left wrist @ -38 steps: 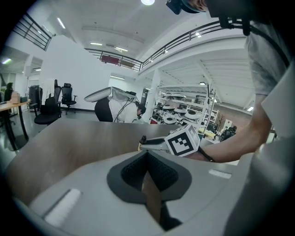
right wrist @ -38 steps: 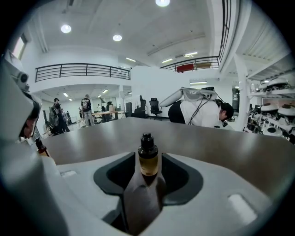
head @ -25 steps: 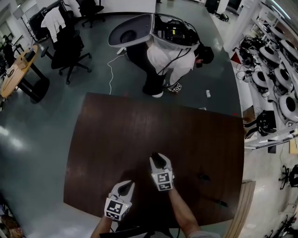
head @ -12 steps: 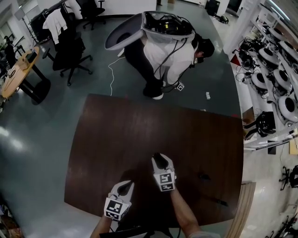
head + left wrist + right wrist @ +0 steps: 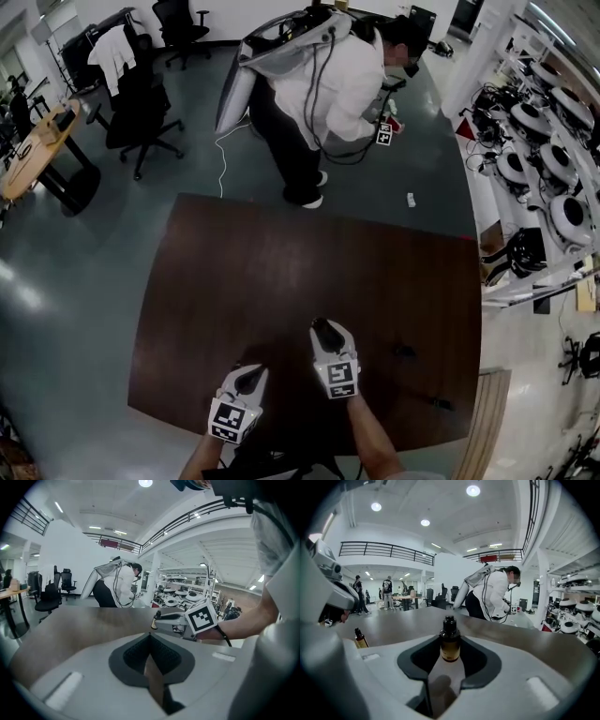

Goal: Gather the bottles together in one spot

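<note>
1. The right claw point(image 5: 325, 330) pinches the held bottle point(image 5: 450, 641), which stands upright.
2. The second bottle point(image 5: 359, 638) stands on the table point(image 5: 244, 272) to its left, nearer the left claw point(image 5: 150, 638), which is pressed together and empty.

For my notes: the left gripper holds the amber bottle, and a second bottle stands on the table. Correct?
No: the right gripper holds the amber bottle, as the right gripper view shows; a second bottle does stand on the table.
</note>
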Tool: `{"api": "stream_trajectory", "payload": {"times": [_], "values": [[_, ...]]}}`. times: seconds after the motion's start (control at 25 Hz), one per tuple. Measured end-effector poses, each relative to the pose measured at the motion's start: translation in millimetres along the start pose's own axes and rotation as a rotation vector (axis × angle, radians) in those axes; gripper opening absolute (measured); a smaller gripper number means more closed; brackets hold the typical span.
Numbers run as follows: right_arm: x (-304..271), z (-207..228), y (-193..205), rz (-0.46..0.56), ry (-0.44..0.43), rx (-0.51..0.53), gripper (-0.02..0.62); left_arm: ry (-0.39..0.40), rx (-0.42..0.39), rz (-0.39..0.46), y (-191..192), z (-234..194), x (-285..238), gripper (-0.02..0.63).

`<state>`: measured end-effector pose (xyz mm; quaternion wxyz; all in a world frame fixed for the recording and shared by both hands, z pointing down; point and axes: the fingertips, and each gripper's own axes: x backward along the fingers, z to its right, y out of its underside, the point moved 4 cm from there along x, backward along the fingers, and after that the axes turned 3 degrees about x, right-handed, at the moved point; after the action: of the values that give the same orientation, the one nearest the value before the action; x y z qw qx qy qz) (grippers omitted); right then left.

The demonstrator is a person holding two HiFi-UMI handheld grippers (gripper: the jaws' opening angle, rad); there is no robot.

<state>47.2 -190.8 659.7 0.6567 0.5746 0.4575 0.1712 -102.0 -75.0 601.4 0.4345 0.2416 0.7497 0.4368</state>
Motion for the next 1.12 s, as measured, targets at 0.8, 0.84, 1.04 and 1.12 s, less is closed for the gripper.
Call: {"api": "stream_trajectory", "payload": {"times": [0.8, 0.84, 1.04, 1.12], "values": [[105.5, -63.1, 11.8, 0.015, 0.003, -0.042, 0.132, 0.017, 0.001, 0.022, 20.3, 23.2, 39.1, 0.000], [105.7, -68.1, 12.3, 0.015, -0.004, -0.040, 0.132, 0.018, 0.003, 0.022, 22.5, 22.6, 41.6, 0.000], [100.3, -92.6, 17.6, 0.015, -0.058, -0.012, 0.132, 0.008, 0.005, 0.028, 28.9, 21.5, 51.6, 0.000], [96.3, -101.4, 17.0, 0.018, -0.085, -0.002, 0.132, 0.001, 0.004, 0.036, 29.3, 20.2, 55.2, 0.002]]}}
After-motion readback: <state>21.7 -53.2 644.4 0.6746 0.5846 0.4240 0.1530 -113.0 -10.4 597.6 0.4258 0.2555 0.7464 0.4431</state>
